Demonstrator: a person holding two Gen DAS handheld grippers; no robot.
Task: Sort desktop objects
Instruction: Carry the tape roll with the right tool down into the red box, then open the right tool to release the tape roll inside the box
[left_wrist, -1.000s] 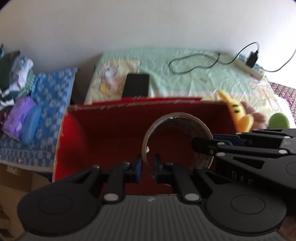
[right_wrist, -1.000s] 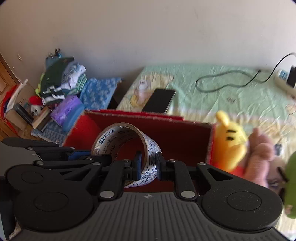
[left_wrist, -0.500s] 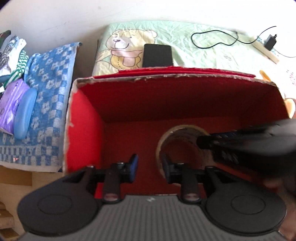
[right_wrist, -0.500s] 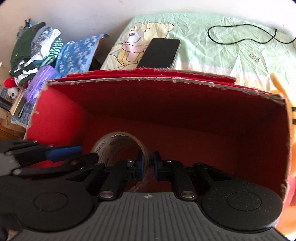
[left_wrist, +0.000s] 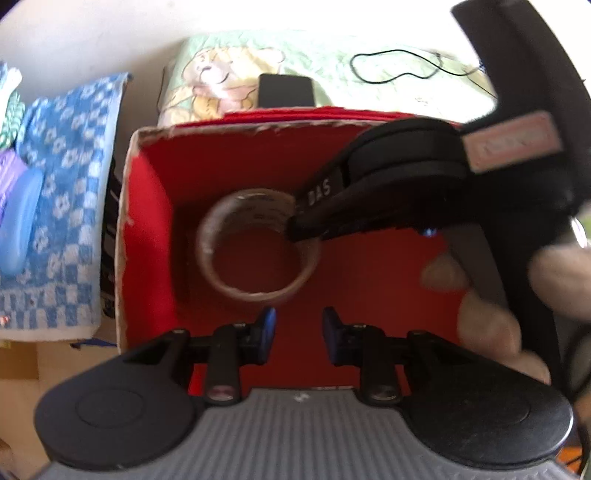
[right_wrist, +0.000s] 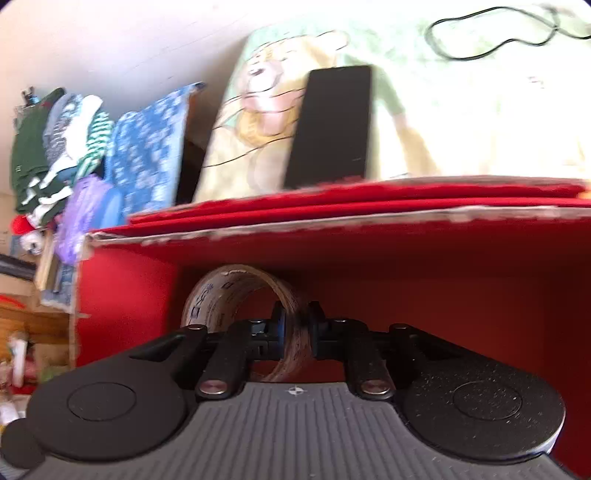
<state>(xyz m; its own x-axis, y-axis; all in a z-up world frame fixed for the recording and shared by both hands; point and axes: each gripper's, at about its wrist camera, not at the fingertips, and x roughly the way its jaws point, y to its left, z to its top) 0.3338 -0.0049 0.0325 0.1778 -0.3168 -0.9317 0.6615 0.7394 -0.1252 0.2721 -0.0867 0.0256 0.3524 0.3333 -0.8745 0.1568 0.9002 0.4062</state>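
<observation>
Brown roll of printed packing tape sits inside the open red cardboard box, near its left wall, hole facing the left wrist view. Right tool is clamped on the roll's wall: one pad inside the ring, one outside. In the left wrist view the right tool's tip meets the roll's upper right rim, and the person's hand grips the handle. Left tool has its blue-padded fingers apart, holding nothing, just short of the roll over the box floor. Behind the box: black smartphone lying on a pale green bear-print cloth; black cable further back. Blue checkered towel left of the box.
</observation>
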